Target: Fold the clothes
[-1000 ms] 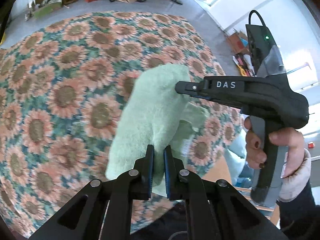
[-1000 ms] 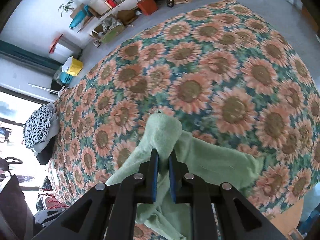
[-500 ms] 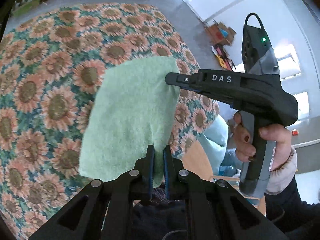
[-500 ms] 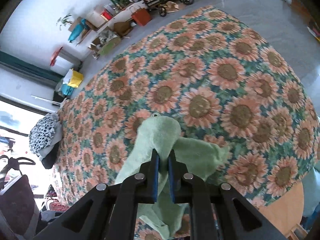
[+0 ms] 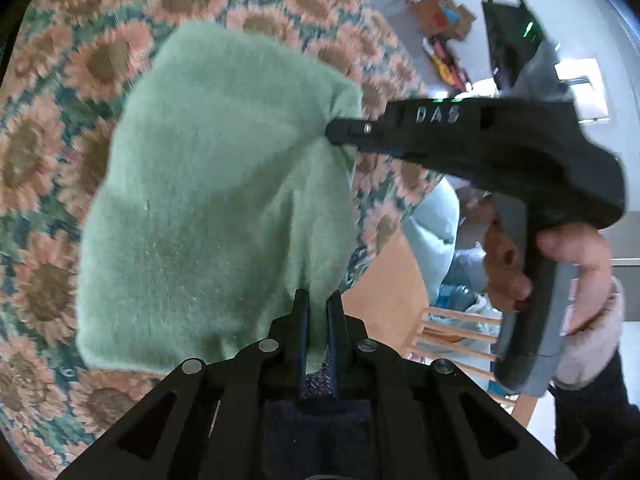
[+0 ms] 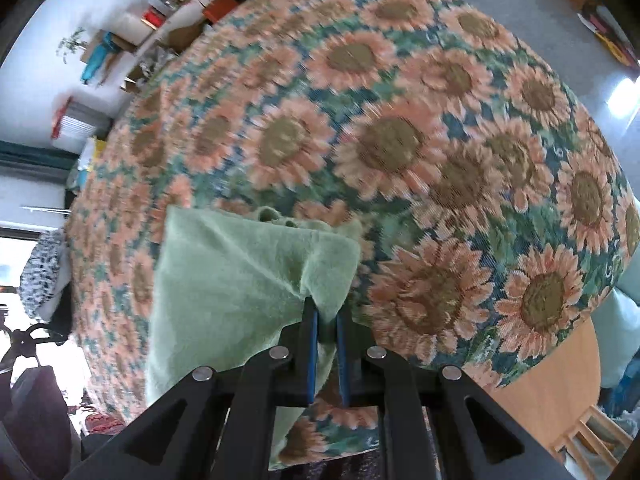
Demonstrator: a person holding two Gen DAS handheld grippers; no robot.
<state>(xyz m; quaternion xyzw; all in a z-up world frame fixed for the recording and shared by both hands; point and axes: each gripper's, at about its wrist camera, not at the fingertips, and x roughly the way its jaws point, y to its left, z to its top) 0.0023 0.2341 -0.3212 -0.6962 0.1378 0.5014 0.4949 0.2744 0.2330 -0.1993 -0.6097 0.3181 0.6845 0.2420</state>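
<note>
1. A sunflower-print tablecloth [image 6: 400, 128] covers the round table [image 6: 560, 364], whose bare wooden edge shows at the lower right in the right wrist view.
2. A pale green cloth [image 5: 208, 200] hangs above the table's near side, stretched between the two grippers and lifted clear of the tablecloth over most of its area; in the right wrist view the cloth [image 6: 224, 292] drapes down to the left of the fingers.
3. The right gripper [image 6: 326, 356] is clenched on one corner of the cloth, fabric pinched between its blue-padded fingers [image 6: 312, 354]. In the left wrist view the same tool [image 5: 340, 132] reaches in from the right, its tip buried in the cloth's upper right corner.
4. The left gripper [image 5: 318, 332] grips the cloth's lower edge, with a strip of fabric trapped between its nearly closed fingers [image 5: 301, 328].
5. A person's right hand [image 5: 560, 264] wraps the right gripper's grey handle, with a pale cuff [image 5: 596, 344] at the wrist.
</note>
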